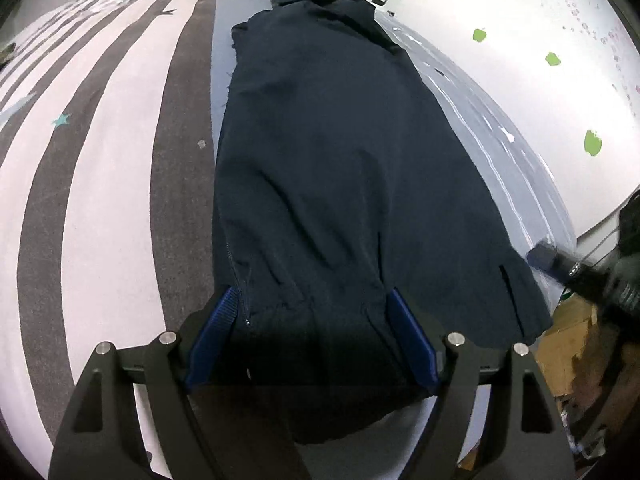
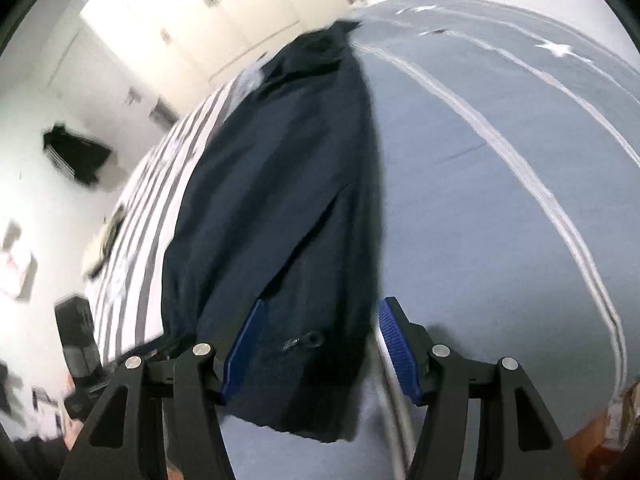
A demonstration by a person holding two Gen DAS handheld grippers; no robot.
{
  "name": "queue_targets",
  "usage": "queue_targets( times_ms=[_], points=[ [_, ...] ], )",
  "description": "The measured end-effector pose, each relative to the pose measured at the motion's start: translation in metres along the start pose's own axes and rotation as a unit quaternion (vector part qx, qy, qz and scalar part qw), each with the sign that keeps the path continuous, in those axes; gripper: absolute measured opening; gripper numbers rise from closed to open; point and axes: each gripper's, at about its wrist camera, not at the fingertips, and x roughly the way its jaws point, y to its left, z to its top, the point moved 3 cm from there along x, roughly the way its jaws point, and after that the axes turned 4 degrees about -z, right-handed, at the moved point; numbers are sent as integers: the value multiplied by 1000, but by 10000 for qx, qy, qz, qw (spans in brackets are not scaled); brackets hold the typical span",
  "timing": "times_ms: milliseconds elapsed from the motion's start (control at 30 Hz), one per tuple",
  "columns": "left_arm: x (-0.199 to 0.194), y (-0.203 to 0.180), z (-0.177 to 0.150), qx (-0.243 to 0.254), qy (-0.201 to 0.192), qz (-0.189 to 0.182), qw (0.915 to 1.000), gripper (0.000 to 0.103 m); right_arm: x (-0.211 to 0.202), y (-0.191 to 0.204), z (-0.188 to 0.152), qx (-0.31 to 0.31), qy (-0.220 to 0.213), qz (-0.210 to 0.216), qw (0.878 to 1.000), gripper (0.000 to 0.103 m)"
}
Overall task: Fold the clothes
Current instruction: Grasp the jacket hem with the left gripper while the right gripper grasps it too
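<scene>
A dark navy zip-up garment (image 1: 340,152) lies lengthwise on the bed, folded into a long narrow shape, collar end far away. My left gripper (image 1: 314,308) hovers over its near hem, open, with its blue pads (image 1: 218,320) wide apart and the cloth flat between them, a zipper beside the left pad. In the right wrist view the same garment (image 2: 288,168) runs away from me. My right gripper (image 2: 320,320) stands open over its near right corner, a pocket zip between the fingers. The right gripper (image 1: 560,264) also shows blurred beside the garment's right corner.
The bed cover is grey-and-white striped (image 1: 100,160) on the left and blue-grey with white lines (image 2: 500,200) on the right. A white wall with green stickers (image 1: 592,142) lies beyond the bed. Cardboard (image 1: 568,344) sits past the bed's near right edge. White cupboards (image 2: 200,12) stand at the back.
</scene>
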Motion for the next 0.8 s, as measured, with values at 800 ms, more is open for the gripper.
queue_targets(
  times_ms=[800],
  points=[
    [-8,16,-17,-866,-6,-608,9944,82,35,-12,-50,370,738,660,9944,62]
  ],
)
